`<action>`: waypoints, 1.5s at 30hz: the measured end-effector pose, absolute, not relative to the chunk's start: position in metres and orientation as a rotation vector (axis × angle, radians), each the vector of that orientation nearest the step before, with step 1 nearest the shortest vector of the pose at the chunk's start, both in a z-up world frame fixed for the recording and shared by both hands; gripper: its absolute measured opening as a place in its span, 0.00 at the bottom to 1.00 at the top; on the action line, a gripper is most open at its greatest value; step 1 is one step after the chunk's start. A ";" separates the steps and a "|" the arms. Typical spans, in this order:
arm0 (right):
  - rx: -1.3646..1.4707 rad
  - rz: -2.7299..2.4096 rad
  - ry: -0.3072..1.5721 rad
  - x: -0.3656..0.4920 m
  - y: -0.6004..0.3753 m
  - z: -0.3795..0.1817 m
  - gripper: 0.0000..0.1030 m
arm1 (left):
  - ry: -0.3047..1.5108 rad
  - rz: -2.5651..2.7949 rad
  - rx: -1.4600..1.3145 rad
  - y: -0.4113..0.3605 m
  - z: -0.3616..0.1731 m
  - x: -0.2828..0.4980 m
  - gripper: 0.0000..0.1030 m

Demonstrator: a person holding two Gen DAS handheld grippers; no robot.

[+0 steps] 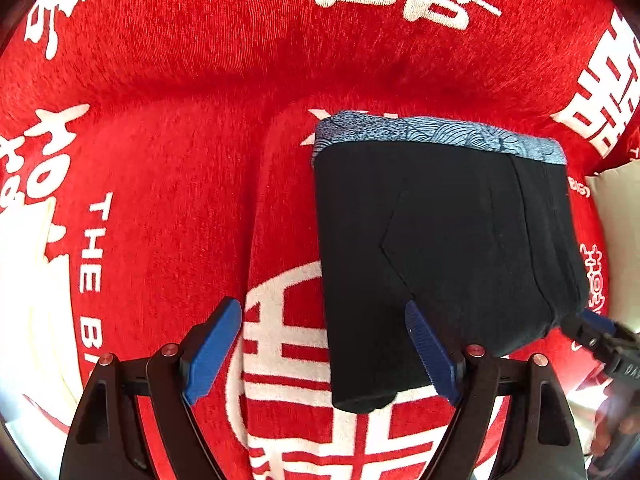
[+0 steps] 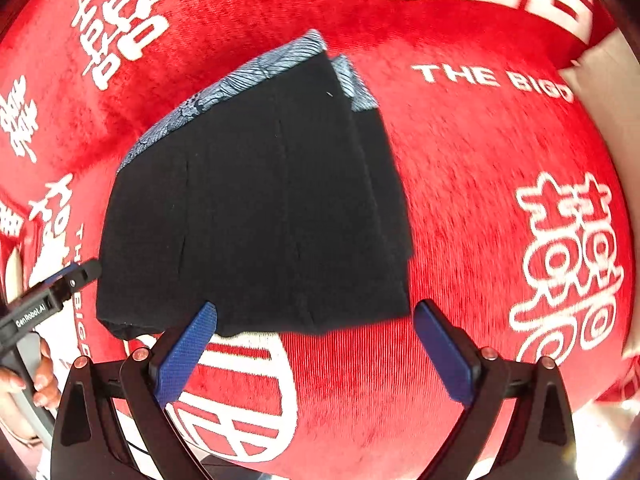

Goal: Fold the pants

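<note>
2 grippers hover with fingers spread at the near edge of the folded black cotton pants with a blue patterned waistband, lying on the red plush cover with white characters. Left gripper and right gripper hold nothing. Next, I judge, pinch both near corners evenly and fold toward the waistband. Lower layers are hidden.

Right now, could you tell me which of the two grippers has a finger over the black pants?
The left gripper: its right finger overlaps the pants near their lower edge. The right gripper sits just short of the hem, fingers over red cloth.
</note>
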State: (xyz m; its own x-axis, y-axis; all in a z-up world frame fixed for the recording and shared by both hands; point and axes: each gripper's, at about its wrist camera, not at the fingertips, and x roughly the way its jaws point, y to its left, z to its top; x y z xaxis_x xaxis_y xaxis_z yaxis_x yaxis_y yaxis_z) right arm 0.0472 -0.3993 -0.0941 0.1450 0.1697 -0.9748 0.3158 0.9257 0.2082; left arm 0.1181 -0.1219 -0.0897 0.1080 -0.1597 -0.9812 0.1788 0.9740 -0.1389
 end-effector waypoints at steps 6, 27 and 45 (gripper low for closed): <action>0.432 -0.164 1.438 0.033 -0.388 -0.091 0.97 | 1.428 -0.279 0.056 -0.141 -0.097 0.118 0.83; 0.477 -0.061 1.367 0.048 -0.429 -0.101 0.50 | 1.409 -0.169 0.126 -0.162 -0.104 0.102 0.85; 0.540 0.002 1.295 0.063 -0.432 -0.071 0.77 | 1.403 -0.171 0.109 -0.162 -0.108 0.099 0.85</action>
State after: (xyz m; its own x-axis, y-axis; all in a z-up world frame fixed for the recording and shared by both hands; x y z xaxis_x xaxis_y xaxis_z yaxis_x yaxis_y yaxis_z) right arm 0.0631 -0.4316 -0.0713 0.2899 0.2975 -0.9096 0.2945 0.8766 0.3806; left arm 0.0994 -0.1624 -0.1084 0.1574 -0.0545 -0.9860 0.1839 0.9826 -0.0250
